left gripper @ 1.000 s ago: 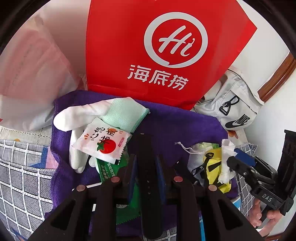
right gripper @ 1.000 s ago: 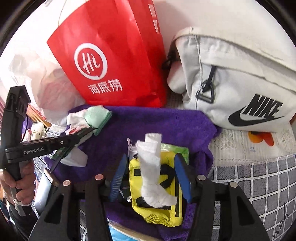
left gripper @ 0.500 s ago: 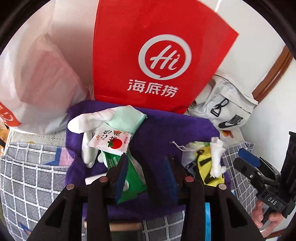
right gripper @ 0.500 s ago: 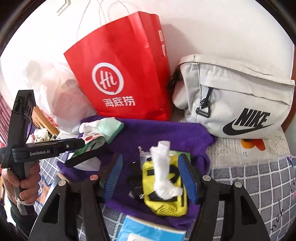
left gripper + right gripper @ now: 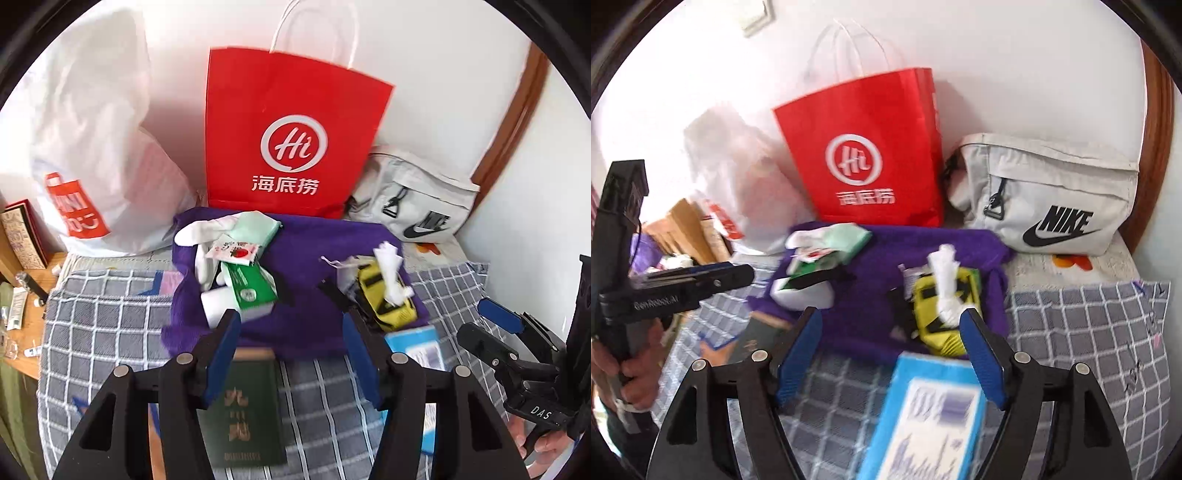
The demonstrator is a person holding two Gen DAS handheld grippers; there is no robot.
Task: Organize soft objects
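Observation:
A purple towel (image 5: 314, 266) lies on the checked bedcover. On its left side sit a white glove with a mint cloth (image 5: 258, 227), a tomato packet (image 5: 232, 253) and a green tissue pack (image 5: 251, 284). On its right lies a yellow pouch (image 5: 942, 325) with a crumpled white tissue (image 5: 945, 280) on top. My left gripper (image 5: 290, 317) hangs above the towel's near edge, its jaws opening with nothing between them. My right gripper (image 5: 892, 317) is also raised off the towel, its jaws opening and empty, with the pouch just beyond its right fingertip.
A red paper bag (image 5: 295, 140), a white plastic bag (image 5: 92, 147) and a grey Nike bag (image 5: 1052, 206) stand along the wall behind. A dark green booklet (image 5: 240, 413) and a blue packet (image 5: 934, 413) lie on the bedcover (image 5: 110, 325) near me. A wooden side table (image 5: 22, 317) is at left.
Both grippers have drawn back and risen from the purple towel. The left jaws went from shut to open. The right jaws widened and left the yellow pouch on the towel.

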